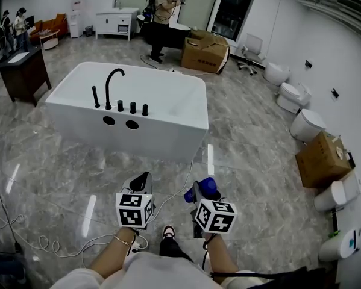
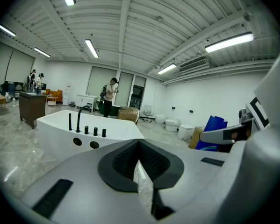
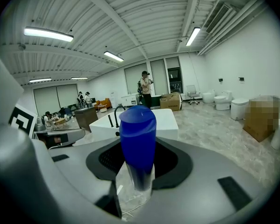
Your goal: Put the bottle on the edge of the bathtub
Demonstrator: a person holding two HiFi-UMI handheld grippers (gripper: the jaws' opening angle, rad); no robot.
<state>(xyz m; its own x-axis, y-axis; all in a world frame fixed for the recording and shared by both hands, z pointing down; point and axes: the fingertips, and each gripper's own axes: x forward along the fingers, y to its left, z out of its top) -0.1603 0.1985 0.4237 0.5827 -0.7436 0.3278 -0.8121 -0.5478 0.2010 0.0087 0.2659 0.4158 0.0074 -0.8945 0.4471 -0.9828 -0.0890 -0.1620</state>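
Observation:
A blue bottle [image 1: 205, 187] with a domed cap stands upright between the jaws of my right gripper [image 1: 197, 192], which is shut on it. Seen from the right gripper view, the bottle [image 3: 137, 139] fills the middle and both pads press its lower body. My left gripper [image 1: 143, 180] is held beside it, shut, with nothing between its pads [image 2: 149, 157]. The white bathtub [image 1: 174, 95] with a black faucet [image 1: 111, 84] and knobs on its near rim stands on the floor well ahead of both grippers. The left gripper view shows the bathtub [image 2: 116, 132] at left and the bottle [image 2: 213, 127] at right.
Cardboard boxes sit behind the tub [image 1: 205, 53] and at the right wall [image 1: 322, 159]. Toilets [image 1: 307, 124] line the right wall. A dark cabinet [image 1: 23, 71] stands at far left. A person [image 1: 163, 17] stands beyond the tub. Cables [image 1: 41, 242] trail on the marble floor.

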